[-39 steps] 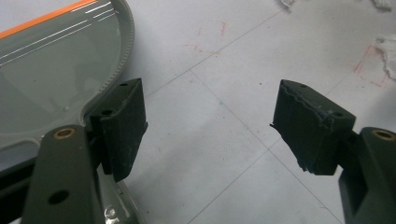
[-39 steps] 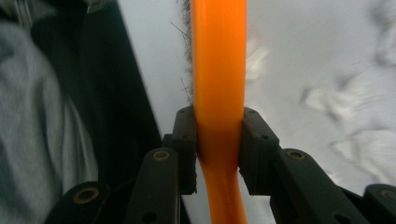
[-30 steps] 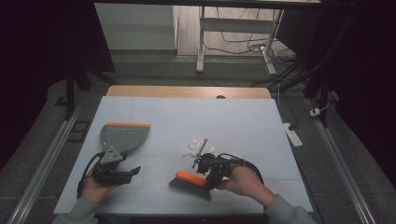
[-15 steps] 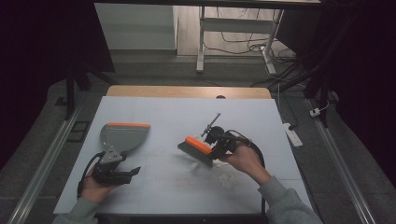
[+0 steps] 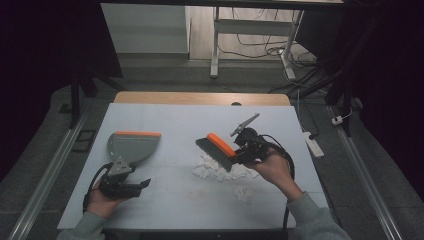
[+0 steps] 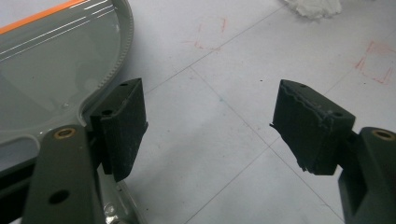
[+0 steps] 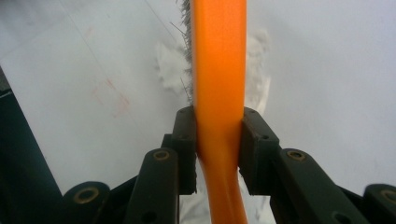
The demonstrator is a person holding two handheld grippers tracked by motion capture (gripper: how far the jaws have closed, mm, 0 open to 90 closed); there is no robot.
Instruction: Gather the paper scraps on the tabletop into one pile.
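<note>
Beside the heap of white crumpled paper scraps (image 5: 220, 170) on the pale worktop (image 5: 190, 200), my right gripper (image 5: 246, 148) is clamped on the orange plastic handle of a hand brush (image 5: 218, 150) with dark bristles. In the right gripper view the two black jaws pinch the handle (image 7: 219, 93) from either side near its neck, where it is narrow enough to grip firmly, and the bristles reach out beyond them over the scraps (image 7: 168, 65). I hold the brush tilted, with its bristle edge toward the heap's far side, so that a stroke would push the scraps toward the dustpan rather than scatter them. Whether the bristles are touching the paper I cannot quite tell from above; they look to be just over it.

Left of the heap and well apart from it lies the grey plastic dustpan with an orange lip (image 5: 132, 146), flat on the worktop with its handle toward me. My left gripper (image 5: 129, 186) sits at that handle end with its jaws spread wide and nothing between them. In the left gripper view one jaw stands right against the rim of the pan (image 6: 56, 65), the other over bare worktop, so I judge it is lined up to take the handle and steady the pan. A few loose scraps (image 5: 243, 192) lie on my side of the heap and would need a separate pass.
</note>
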